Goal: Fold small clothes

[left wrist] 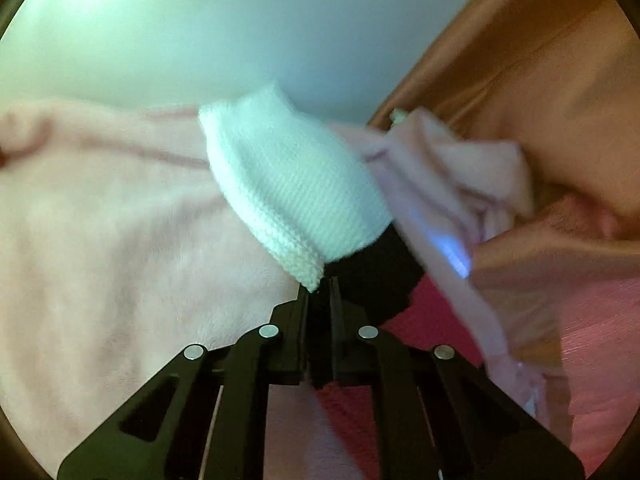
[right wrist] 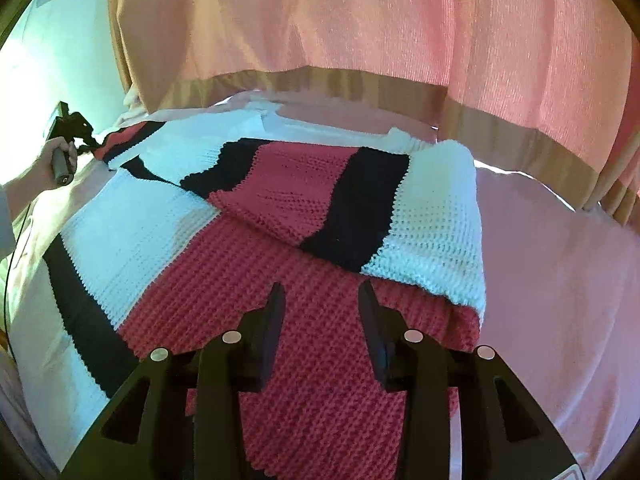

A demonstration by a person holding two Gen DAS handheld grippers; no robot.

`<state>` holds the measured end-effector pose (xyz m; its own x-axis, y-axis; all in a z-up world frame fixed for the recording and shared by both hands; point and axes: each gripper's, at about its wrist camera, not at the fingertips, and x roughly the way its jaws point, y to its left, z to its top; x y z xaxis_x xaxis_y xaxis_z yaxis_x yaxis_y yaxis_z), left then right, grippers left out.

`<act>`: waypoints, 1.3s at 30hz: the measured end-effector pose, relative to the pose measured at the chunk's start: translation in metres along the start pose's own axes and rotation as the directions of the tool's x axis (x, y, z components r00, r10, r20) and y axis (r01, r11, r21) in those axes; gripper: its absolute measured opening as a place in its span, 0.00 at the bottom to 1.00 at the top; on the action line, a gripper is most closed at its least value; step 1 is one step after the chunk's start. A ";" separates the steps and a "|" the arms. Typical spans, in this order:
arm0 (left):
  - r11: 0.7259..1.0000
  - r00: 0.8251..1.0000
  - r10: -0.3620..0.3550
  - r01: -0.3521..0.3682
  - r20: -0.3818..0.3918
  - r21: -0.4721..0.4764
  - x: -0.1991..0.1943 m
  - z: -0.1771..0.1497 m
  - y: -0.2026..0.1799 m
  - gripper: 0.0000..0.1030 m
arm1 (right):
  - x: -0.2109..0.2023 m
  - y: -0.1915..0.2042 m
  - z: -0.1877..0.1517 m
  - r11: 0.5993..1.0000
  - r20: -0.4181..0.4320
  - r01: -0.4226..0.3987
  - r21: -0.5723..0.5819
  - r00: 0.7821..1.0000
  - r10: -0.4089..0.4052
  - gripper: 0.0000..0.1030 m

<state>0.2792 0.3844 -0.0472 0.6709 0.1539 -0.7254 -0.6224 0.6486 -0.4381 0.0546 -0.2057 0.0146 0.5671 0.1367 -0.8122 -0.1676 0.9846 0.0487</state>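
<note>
A knitted piece (right wrist: 280,248) with red, black and white stripes lies spread on a pink sheet (right wrist: 560,280). Its far right part is folded back over itself (right wrist: 360,200). My right gripper (right wrist: 322,286) hangs open just above the red stripe, with nothing between its fingers. In the left wrist view my left gripper (left wrist: 320,284) is shut on a corner of the knit, and the white band (left wrist: 296,184) bulges up from the jaws with black knit beside it. The right wrist view shows that left gripper (right wrist: 66,128) at the far left, held by a hand (right wrist: 48,160), lifting the knit's corner.
Pink curtains (right wrist: 400,20) with a tan hem hang close behind the bed. A pale wall (left wrist: 200,20) stands at the left. Crumpled pink cloth (left wrist: 460,168) lies by the tan curtain (left wrist: 560,80). The pink sheet (left wrist: 100,220) stretches to the left.
</note>
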 end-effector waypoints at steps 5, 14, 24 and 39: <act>0.966 0.984 -0.123 0.090 0.128 0.242 -0.081 -0.018 -0.082 0.06 | -0.010 -0.008 0.006 0.999 0.024 -0.023 0.039 0.999 0.022 0.36; 0.629 0.874 -0.457 0.449 -0.165 0.634 -0.220 -0.229 -0.263 0.09 | -0.044 -0.035 0.022 0.996 0.114 0.034 0.082 0.993 -0.043 0.45; 0.681 0.907 -0.206 0.402 -0.366 0.612 -0.180 -0.332 -0.215 0.56 | -0.044 -0.056 0.031 0.992 0.083 0.040 0.120 0.995 -0.050 0.52; 0.907 0.873 -0.224 0.349 -0.433 0.236 -0.097 -0.210 -0.137 0.66 | 0.047 0.089 0.079 0.942 0.040 -0.014 -0.335 0.999 0.029 0.65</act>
<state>0.2145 0.1239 -0.0282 0.5509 -0.3334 -0.7651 -0.2350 0.8177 -0.5255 0.1298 -0.1035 0.0263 0.5940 0.1697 -0.7864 -0.4361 0.8893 -0.1375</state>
